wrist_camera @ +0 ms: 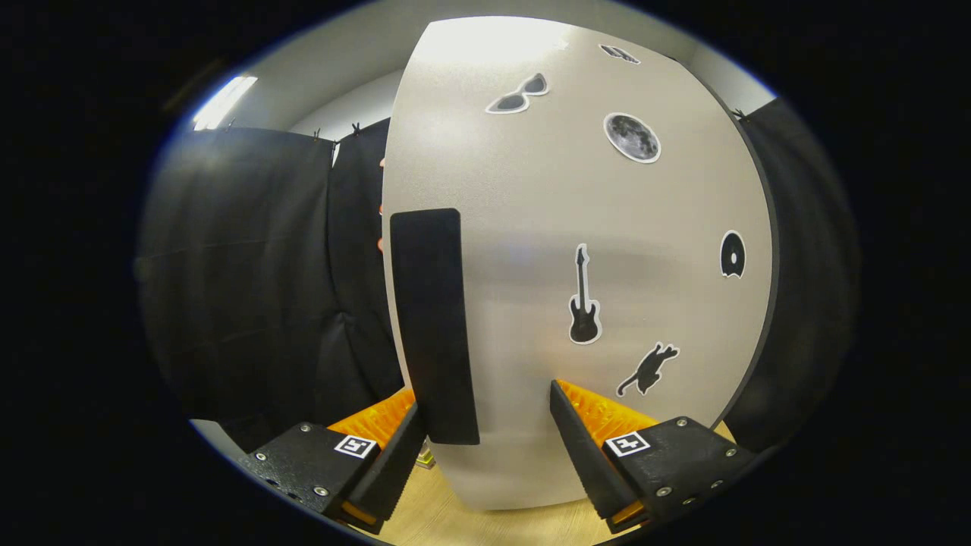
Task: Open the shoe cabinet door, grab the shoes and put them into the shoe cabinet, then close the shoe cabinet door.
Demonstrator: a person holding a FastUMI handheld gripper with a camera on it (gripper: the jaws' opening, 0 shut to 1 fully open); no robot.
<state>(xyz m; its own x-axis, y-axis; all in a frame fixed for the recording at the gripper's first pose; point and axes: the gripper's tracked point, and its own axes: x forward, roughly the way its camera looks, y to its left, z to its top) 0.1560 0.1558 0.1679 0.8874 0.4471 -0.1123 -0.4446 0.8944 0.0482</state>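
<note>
I have the gripper (485,436) right up against the shoe cabinet door (576,250), fingers spread apart, its black handle (434,326) just ahead of my left finger. The door looks shut from here; I judge opening or closing is in hand but cannot tell which.

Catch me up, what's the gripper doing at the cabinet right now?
A person's handheld tongs are right up against the shoe cabinet door, a pale grey panel with stickers such as a guitar and a moon. The fingers are open and straddle the lower part of the black handle strip at the door's edge, with one finger beside it and the other in front of the panel. They don't look clamped on it. No shoes are between the fingers.
</note>
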